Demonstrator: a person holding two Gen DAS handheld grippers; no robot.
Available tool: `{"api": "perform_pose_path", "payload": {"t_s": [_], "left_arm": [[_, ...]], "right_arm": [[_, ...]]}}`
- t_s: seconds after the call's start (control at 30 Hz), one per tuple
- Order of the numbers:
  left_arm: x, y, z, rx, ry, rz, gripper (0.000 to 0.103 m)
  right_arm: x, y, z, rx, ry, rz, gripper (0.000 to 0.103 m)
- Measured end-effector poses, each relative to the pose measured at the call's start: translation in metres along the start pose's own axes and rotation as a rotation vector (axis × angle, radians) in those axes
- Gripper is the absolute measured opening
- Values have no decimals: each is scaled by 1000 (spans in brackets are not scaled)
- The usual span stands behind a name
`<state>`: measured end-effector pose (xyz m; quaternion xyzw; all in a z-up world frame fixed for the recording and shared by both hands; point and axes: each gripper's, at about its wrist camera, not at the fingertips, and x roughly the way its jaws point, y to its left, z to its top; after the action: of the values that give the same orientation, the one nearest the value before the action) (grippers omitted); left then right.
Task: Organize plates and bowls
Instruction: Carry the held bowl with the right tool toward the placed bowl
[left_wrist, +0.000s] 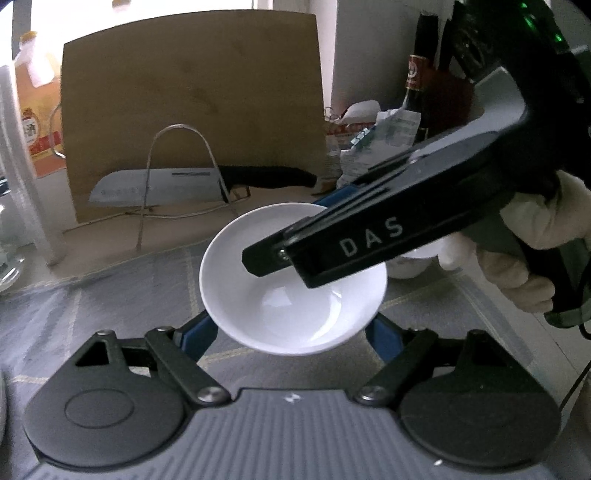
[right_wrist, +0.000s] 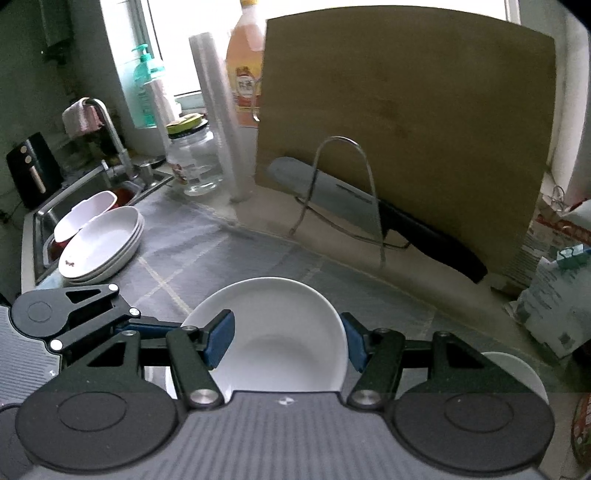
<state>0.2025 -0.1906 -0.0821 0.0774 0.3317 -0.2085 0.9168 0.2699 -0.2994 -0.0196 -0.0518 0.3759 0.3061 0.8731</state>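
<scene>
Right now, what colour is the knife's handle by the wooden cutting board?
Black handle, clearest in the right wrist view.

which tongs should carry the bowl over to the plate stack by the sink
Left, probably. Both tongs grip the bowl, but the plates lie off to the left, on the left tongs' side; the right tongs would reach across.

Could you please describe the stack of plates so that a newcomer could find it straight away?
Start at the sink on the far left of the grey checked mat. The stack of plates sits on the mat just beside the sink's edge. They are shallow, white and oval, several nested together, unlike the single round white bowl nearby.
</scene>
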Motion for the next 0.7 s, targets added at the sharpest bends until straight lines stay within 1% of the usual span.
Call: {"api": "perform_pose_path", "payload": {"t_s": [0.3, 0.7], "left_arm": [[-33, 14, -18, -23, -12, 26, 86], [-66, 33, -45, -67, -9, 76, 86]], "right_arm": [[-2, 41, -1, -30, -9, 19, 68], [8, 88, -7, -60, 3, 73, 67]]}}
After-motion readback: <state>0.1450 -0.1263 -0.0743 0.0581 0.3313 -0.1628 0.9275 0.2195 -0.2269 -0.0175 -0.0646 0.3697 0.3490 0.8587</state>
